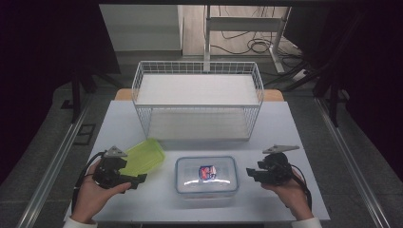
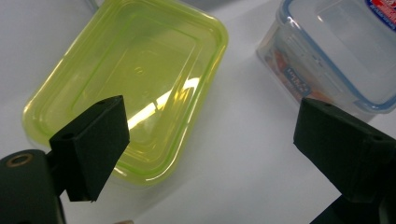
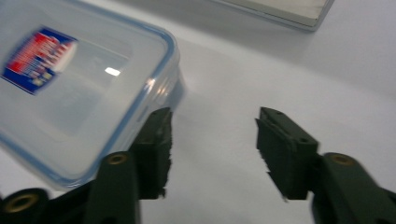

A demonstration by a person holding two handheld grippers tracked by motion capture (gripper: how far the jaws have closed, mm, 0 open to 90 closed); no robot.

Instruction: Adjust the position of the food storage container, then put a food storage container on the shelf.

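Your hands enter at the bottom edge of the high view, each holding a gripper over the white table (image 1: 294,142). Your left gripper (image 1: 135,179) sits at the near left, its jaws spread with nothing between the pads. In the left gripper view its left jaw overlaps the near corner of the green box (image 2: 135,88); whether it touches the box cannot be told. The green box lies tilted just left of the clear box (image 1: 206,175), with a strip of bare table between the two.

Your right gripper (image 1: 250,172) sits at the near right, pointing toward the clear box. Its jaws stand apart and hold nothing. In the right gripper view only bare table shows between them, and the left jaw sits just beside the corner of the clear box (image 3: 84,93).

Note the clear box at the middle of the near table: blue-rimmed lid on, a red and blue label (image 1: 207,172) on top.

Behind both boxes a white wire rack (image 1: 197,102) with two shelves stands on the far half of the table.
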